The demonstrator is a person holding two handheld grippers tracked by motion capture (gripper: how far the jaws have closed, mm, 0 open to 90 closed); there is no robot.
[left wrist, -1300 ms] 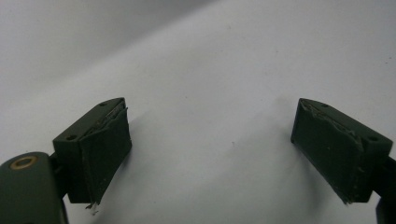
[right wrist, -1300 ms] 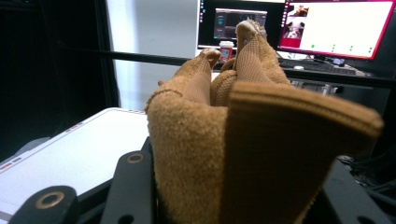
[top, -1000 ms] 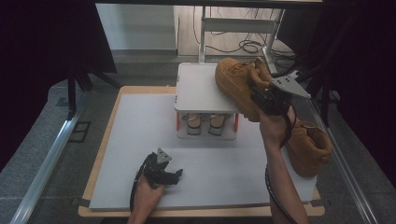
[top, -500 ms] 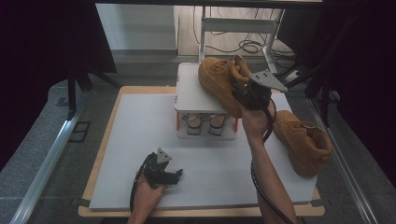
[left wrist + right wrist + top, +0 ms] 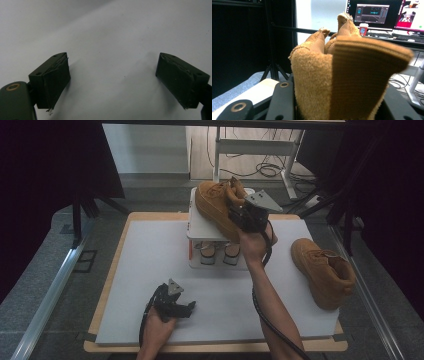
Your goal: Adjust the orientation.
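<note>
Right gripper (image 5: 239,214) pinched the heel collar of a tan suede ankle boot (image 5: 216,204), holding it over the white two-tier rack (image 5: 200,227). Left gripper (image 5: 181,308) rested on the white table mat (image 5: 150,265), jaws spread and empty. Matching boot (image 5: 322,271) lay at the mat's right edge.

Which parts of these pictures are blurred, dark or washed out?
Right gripper view: the tan suede boot close to the lens is soft, the glowing monitor behind sharper. Left gripper view: even light, faint shadows beside the black pads on the white mat. High view: dark surroundings, dim overall.
</note>
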